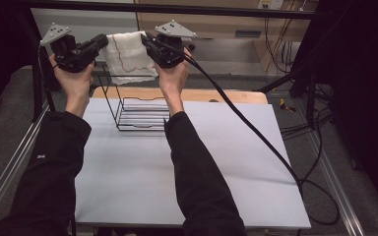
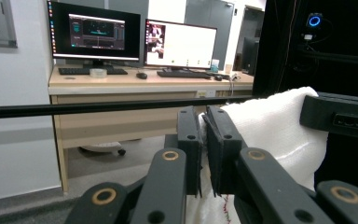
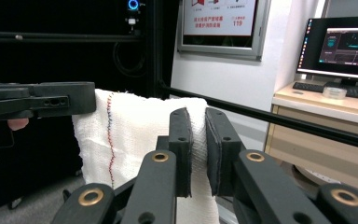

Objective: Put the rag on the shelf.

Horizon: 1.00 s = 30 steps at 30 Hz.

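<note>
One white towel (image 1: 128, 56), red-stitched border, is held up in the air above the far end of the wire rack (image 1: 140, 115). Left gripper (image 1: 101, 43) is clamped narrow on the towel's left top corner; right gripper (image 1: 146, 42) is clamped the same way on the right top corner. The cloth hangs flat between them, its lower edge just over the rack's back rail. My read: lift and spread are done; lowering or draping it onto the rack is left. Count: one towel, one rack, two grippers, one grey table (image 1: 202, 162) under the rack. Rack looks empty.
</note>
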### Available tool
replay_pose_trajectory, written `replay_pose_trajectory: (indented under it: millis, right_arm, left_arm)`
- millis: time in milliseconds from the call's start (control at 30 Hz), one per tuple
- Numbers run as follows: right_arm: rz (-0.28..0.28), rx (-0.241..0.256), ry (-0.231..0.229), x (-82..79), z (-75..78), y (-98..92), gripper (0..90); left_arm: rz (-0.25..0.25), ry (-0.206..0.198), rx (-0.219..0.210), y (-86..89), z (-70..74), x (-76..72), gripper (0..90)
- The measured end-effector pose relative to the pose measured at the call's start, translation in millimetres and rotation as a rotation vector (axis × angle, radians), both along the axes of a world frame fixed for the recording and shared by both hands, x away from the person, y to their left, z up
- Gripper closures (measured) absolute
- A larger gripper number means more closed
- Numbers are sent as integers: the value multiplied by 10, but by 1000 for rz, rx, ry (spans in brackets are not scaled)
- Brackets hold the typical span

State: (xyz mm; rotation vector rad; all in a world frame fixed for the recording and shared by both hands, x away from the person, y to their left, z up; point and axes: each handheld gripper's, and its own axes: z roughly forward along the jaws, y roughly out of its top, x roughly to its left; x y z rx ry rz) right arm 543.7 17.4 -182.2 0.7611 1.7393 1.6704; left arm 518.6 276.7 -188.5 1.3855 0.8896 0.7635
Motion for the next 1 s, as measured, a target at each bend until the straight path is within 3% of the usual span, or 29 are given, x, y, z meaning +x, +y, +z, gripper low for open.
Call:
replay_pose_trajectory:
  millis: [400,700,1000]
  right_arm:
    - [-1,-65,8,-9,-118,-15,818]
    - [7,-80,35,-35,-215,-9,818]
    - [20,-64,33,-94,-301,-50,817]
  left_arm:
    - [-8,25,21,-9,-141,24,843]
    - [-5,40,42,-12,-202,17,843]
    - [-36,29,21,5,-313,-80,843]
